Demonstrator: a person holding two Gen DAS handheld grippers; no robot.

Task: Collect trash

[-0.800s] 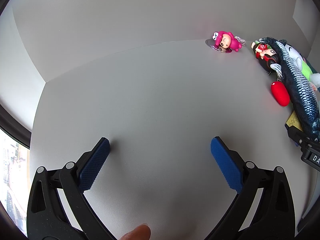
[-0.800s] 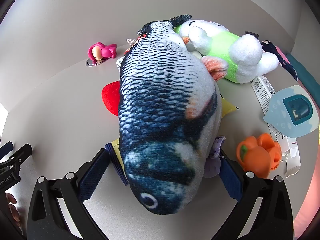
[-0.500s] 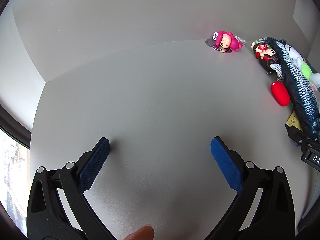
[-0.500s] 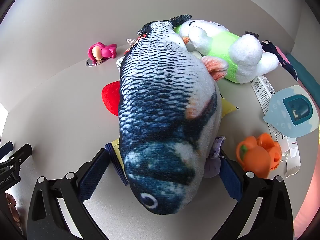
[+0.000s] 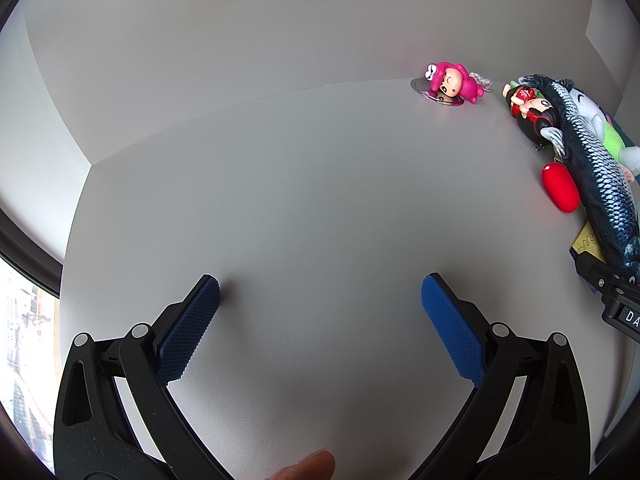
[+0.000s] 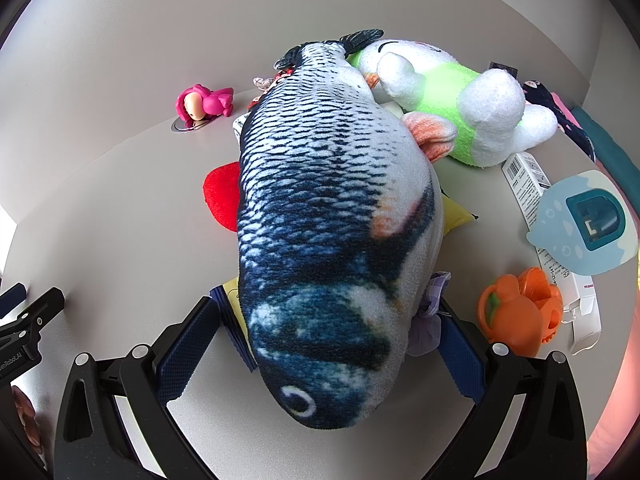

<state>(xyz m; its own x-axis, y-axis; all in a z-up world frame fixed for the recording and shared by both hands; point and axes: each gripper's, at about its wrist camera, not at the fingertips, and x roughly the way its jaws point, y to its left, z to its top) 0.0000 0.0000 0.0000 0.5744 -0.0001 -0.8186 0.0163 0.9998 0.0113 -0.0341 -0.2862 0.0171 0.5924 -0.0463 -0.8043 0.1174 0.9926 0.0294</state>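
Trash here looks like the purple wad (image 6: 428,320), wedged under the plush fish (image 6: 332,216) and touching your right gripper's (image 6: 332,320) right pad. Your right jaws are spread wide, straddling the fish's head without squeezing it; the left pad (image 6: 188,344) sits just beside a blue-edged yellow card (image 6: 232,304) poking out from under the fish. Beyond, a red pouch (image 6: 222,196) lies at the fish's left, a white-and-green plush (image 6: 452,108) at its right. Near your right finger sits an orange toy (image 6: 520,312), touching a white box (image 6: 528,184) with fine print (too small to read), a pale blue card (image 6: 576,224) overlapping it. A pink figure (image 6: 204,102) lies on a metal disc near the wall.

Your left gripper (image 5: 320,300) is released too, jaws wide over bare table (image 5: 300,200), holding nothing. Its view shows the right gripper's body at the far right edge, lettered "DA" (cut off); the right view shows "enRobot.AI" on the left one.
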